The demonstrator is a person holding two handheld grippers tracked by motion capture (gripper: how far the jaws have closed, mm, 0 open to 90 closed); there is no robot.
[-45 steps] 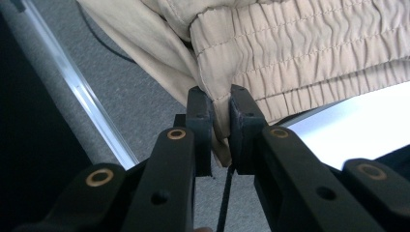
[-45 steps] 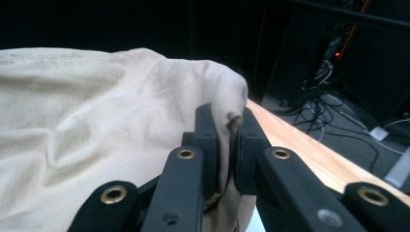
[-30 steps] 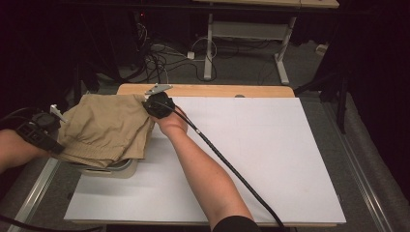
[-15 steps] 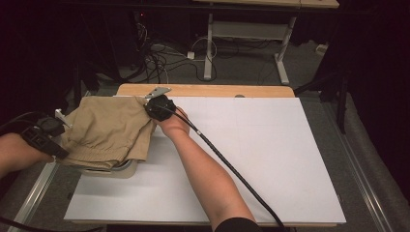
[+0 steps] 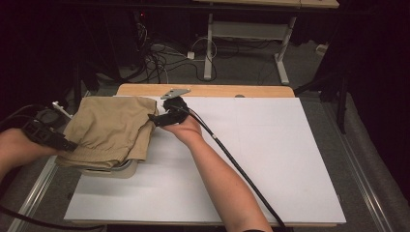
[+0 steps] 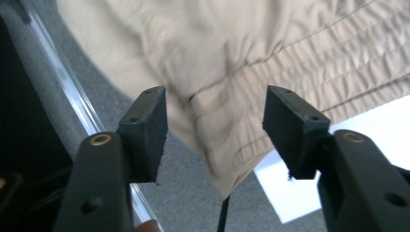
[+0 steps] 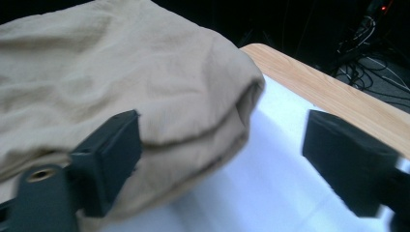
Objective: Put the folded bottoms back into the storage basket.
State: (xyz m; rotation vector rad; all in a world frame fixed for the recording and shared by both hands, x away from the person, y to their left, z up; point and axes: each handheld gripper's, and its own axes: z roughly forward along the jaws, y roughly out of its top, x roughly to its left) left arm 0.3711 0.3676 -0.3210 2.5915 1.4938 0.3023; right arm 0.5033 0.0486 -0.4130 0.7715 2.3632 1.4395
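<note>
Tan cloth, folded shorts (image 5: 109,130) with a gathered waistband, lies at the table's (image 5: 290,159) left edge, at about nine o'clock on the white sheet (image 5: 270,145) that covers most of the top. Part of the shorts hangs past the table's left side, and under the near edge a pale, rounded tray corner (image 5: 126,168) peeks out.

Nearest, at eight o'clock, the left gripper (image 5: 52,137) sits by the waistband end of the shorts. Its fingers (image 6: 145,130) have just been opening and now stand apart; the left gripper view shows the ruched band (image 6: 290,63) past the gap, with no pad pressing on it.

Farther in, at about eleven o'clock, the right gripper (image 5: 159,118) lies just beside the far right corner of the shorts, its cable (image 5: 232,164) trailing back along the forearm toward six o'clock. Its fingers (image 7: 113,154) have also just been opening and stand wide apart. In the right gripper view the folded corner (image 7: 232,111) lies in front of the gap, nearer the left finger; whether cloth brushes that finger I cannot tell.

Beyond, at twelve o'clock, a strip of bare wood (image 5: 217,90) edges the table.
</note>
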